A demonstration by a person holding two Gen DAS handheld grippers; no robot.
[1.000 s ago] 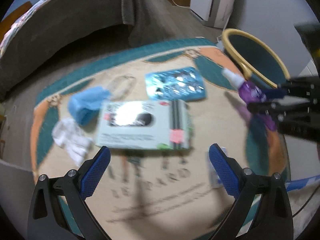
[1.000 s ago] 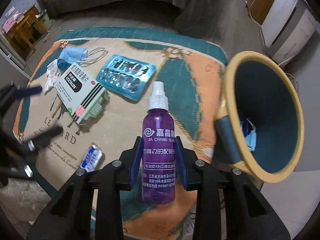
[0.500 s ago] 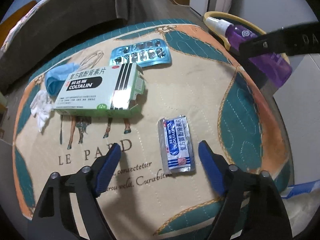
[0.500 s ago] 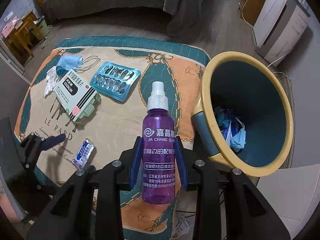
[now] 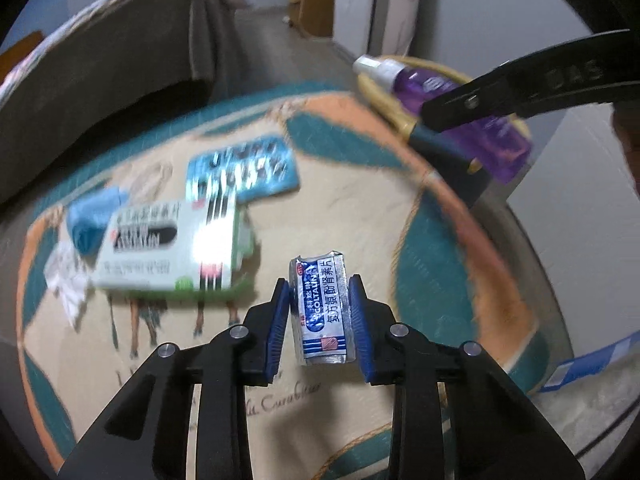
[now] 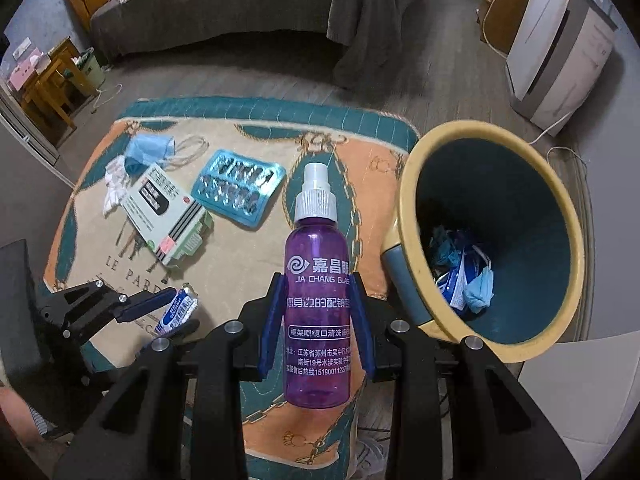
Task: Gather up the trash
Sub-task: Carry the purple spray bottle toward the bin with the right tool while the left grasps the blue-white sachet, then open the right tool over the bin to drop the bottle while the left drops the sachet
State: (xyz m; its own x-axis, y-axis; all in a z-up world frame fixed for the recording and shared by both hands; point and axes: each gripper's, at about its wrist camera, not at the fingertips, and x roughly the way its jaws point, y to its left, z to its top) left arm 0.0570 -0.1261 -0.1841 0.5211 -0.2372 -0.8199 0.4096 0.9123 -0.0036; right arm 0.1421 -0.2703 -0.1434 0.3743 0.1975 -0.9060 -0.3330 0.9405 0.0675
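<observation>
My left gripper (image 5: 319, 303) is shut on a small blue and white foil sachet (image 5: 321, 312) and holds it just above the patterned rug (image 5: 360, 208); the sachet also shows in the right wrist view (image 6: 179, 309). My right gripper (image 6: 317, 304) is shut on a purple spray bottle (image 6: 318, 280), held upright in the air beside the yellow-rimmed blue bin (image 6: 492, 236). The bottle also shows in the left wrist view (image 5: 452, 112), over the bin's rim (image 5: 384, 104).
On the rug lie a white medicine box (image 6: 166, 216), a blue blister pack (image 6: 238, 188), a blue face mask (image 6: 150, 152) and white crumpled paper (image 6: 114, 188). The bin holds blue trash (image 6: 464, 272). A grey sofa (image 6: 224, 12) stands behind.
My left gripper has dropped over the sachet, closed on it and lifted it slightly. My right gripper has risen with the bottle and stays beside the bin.
</observation>
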